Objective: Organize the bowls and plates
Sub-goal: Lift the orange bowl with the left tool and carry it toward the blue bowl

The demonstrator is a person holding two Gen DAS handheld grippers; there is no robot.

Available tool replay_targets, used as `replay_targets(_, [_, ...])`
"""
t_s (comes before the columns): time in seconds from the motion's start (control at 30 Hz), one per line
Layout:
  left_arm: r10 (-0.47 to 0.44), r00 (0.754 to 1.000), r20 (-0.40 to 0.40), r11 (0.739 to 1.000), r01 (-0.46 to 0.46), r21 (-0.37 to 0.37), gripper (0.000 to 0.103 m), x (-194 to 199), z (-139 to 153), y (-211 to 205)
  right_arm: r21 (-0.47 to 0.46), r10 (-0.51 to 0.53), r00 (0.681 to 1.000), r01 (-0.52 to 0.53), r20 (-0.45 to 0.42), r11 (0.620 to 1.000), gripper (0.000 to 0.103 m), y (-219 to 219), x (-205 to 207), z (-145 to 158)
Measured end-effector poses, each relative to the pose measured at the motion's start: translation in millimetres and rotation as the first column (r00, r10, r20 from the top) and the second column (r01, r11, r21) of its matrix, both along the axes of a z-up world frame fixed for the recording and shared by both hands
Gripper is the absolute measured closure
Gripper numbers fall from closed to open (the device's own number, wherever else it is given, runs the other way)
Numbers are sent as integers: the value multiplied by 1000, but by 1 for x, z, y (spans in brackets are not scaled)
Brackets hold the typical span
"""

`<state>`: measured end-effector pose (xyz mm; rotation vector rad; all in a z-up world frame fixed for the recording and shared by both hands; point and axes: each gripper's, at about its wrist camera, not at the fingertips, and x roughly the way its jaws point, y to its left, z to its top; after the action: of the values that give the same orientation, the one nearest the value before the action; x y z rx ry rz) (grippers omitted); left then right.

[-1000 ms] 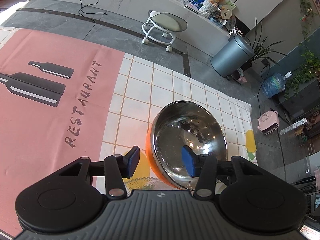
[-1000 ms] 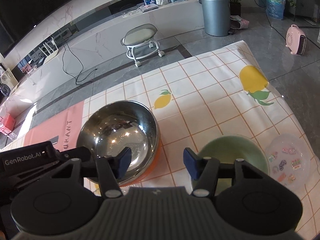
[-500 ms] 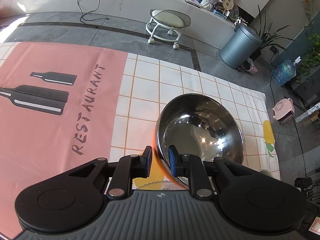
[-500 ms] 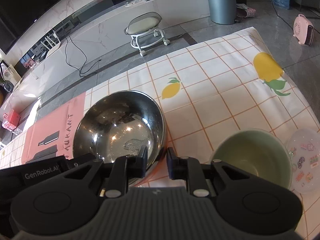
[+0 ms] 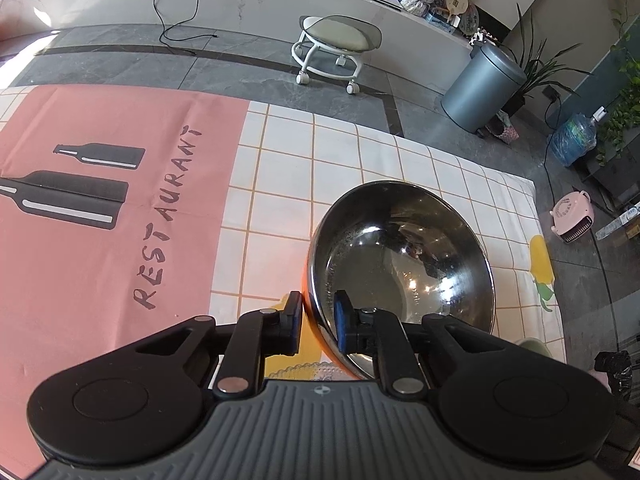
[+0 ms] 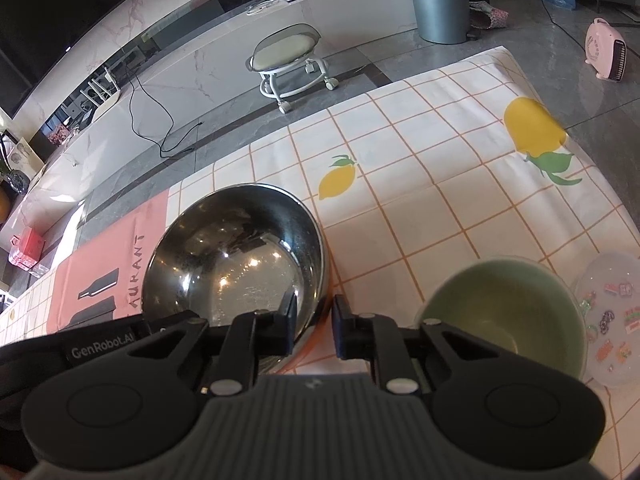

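A steel bowl (image 5: 400,264) with an orange outer wall rests on the checked tablecloth (image 5: 280,184). My left gripper (image 5: 318,320) has the bowl's near-left rim between its jaws, which are closing, one pad on the orange wall and one inside. My right gripper (image 6: 314,320) is shut on the near-right rim of the same steel bowl (image 6: 232,264), one pad inside and one outside. A pale green bowl (image 6: 504,316) stands to the right of it. A clear patterned glass dish (image 5: 304,372) peeks out under the left gripper.
A clear plastic plate with stickers (image 6: 612,312) lies right of the green bowl. The pink cloth panel (image 5: 100,220) covers the table's left part. Past the far table edge stand a wheeled stool (image 5: 336,40), a grey bin (image 5: 480,88) and a pink heater (image 6: 604,50).
Both grippers went from wide open to closed around the steel bowl's rim, one on each side. The hands barely moved.
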<state>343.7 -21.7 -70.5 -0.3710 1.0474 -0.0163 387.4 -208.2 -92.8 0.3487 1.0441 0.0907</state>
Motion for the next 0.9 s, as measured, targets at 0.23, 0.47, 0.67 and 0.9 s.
replay_targets(0.23, [8, 999, 43, 1000, -9, 13, 86, -21, 38, 0, 10, 10, 1000, -10, 28, 1000, 87, -2, -19, 28])
replay_targets(0.47, [-26, 992, 121, 998, 18, 62, 86, -71, 79, -1, 61, 6, 996, -11, 91, 998, 88, -4, -69, 69])
replay_targets(0.67, [-25, 989, 149, 998, 18, 52, 86, -124, 98, 9, 91, 17, 991, -30, 133, 995, 88, -2, -125, 95])
replay_targets(0.9, [2, 985, 174, 1000, -6, 21, 86, -180, 111, 32, 119, 43, 988, -62, 151, 991, 88, 10, -189, 111])
